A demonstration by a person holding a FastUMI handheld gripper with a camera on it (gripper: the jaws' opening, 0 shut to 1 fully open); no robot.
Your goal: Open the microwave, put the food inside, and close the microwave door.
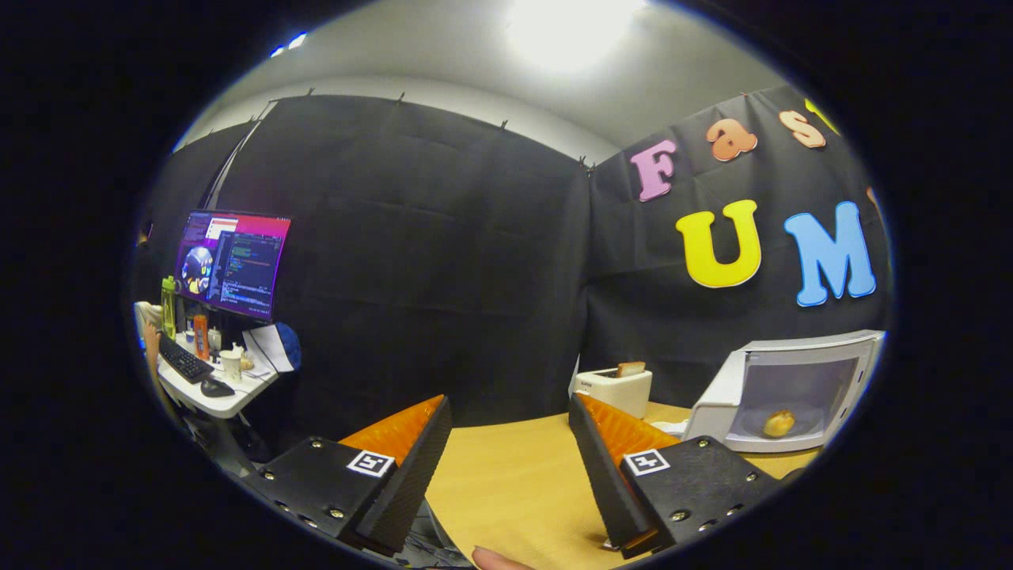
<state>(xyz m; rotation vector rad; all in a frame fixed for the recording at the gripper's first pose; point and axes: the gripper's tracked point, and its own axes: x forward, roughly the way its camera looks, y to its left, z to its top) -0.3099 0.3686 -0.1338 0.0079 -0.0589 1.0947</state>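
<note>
We see one wooden counter (514, 475) spread ahead of us, and on its far right one white microwave (791, 388). Its chamber looks open to us, with a pale panel at its left side that we take for the swung-out door, though we cannot be sure of that. Inside, on the turntable, sits one piece of food (779, 423), a small golden roll by the look of it. Just left of the microwave stands one white toaster (613, 389) with a single slice of bread (631, 369) poking up from it. Far off to the left is a second desk (225, 400) carrying one lit monitor (233, 264), a keyboard (184, 360), a mouse (215, 388) and a few bottles and cups.

Our gripper (506, 467) hovers over the bare counter with its jaws wide apart and nothing between them; the microwave lies beyond and to the right of the right finger.

We judge the food already placed, so closing the door is the step in hand. The next move calls for swinging right, bringing the jaws behind the door's outer edge, and pushing it round until it latches.
</note>
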